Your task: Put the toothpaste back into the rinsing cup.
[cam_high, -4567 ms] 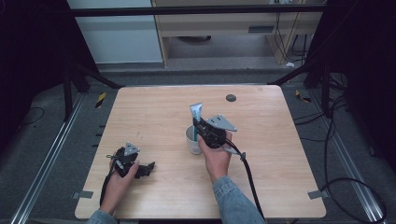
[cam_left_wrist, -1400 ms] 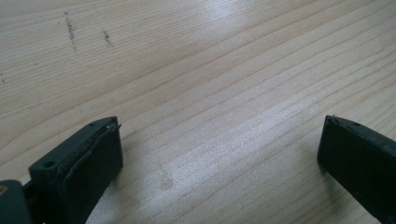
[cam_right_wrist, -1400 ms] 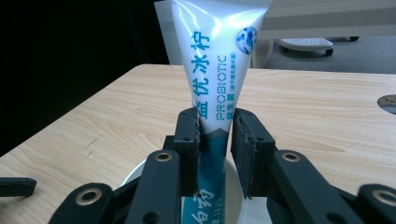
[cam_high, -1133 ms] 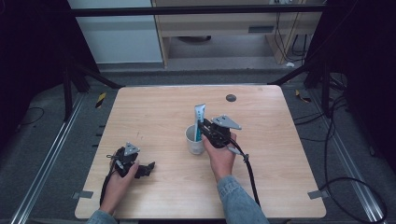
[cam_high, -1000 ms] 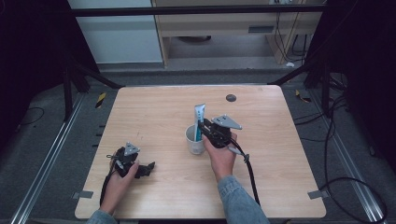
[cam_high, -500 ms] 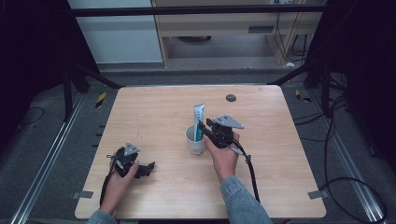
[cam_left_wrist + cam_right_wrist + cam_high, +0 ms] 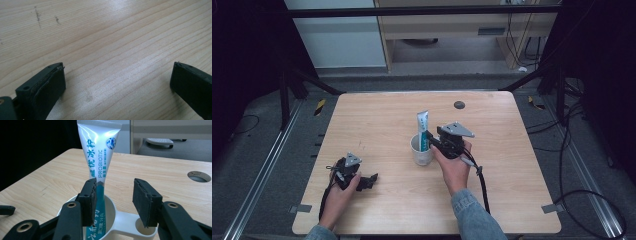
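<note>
toothpaste tube [image 7: 98,157] upright in cup [image 7: 117,220], between parted right tongs [image 7: 115,197]

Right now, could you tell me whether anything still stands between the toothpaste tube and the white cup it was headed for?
Nothing does: the toothpaste tube already stands upright inside the white cup, and the right tool has just been opening around it.

Right gripper [image 7: 435,143] hovers mid-table, jaws just opening and parted; left gripper [image 7: 368,181] rests low near the front edge, jaws spread wide.
</note>
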`<state>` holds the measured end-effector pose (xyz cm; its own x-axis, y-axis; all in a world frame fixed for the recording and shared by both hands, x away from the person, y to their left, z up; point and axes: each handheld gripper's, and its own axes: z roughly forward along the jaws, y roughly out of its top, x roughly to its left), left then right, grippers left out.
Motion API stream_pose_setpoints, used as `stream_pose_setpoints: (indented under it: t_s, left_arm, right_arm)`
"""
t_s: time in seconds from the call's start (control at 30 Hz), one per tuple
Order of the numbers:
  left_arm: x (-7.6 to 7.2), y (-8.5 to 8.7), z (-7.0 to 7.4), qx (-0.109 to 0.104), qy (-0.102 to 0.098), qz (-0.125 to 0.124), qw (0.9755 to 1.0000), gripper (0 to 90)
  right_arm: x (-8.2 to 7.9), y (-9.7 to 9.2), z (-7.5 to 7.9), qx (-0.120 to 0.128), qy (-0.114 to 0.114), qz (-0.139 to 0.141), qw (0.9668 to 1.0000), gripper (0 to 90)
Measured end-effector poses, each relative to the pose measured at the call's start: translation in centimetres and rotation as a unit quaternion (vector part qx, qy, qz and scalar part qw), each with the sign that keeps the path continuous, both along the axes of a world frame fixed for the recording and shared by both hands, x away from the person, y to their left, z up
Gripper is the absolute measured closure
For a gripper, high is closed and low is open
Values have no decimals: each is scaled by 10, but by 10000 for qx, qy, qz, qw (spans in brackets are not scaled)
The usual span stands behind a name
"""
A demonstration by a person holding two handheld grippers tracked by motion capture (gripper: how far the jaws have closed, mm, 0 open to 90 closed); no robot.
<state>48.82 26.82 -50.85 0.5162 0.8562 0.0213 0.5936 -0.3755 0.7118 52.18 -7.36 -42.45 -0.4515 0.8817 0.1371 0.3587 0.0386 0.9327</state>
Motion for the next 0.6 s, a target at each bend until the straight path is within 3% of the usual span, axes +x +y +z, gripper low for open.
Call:
stream_pose_setpoints:
  t_s: [0.33, 0.6]
  left_arm:
    - [0, 0, 0, -2, 1, 1, 10000, 0]
    - [0, 0, 0, -1, -1, 1, 10000, 0]
  right_arm:
    - [-2, -1, 2, -39, -25, 16, 10000, 518]
    - [-3, -5, 5, -232, 47, 28, 9997, 419]
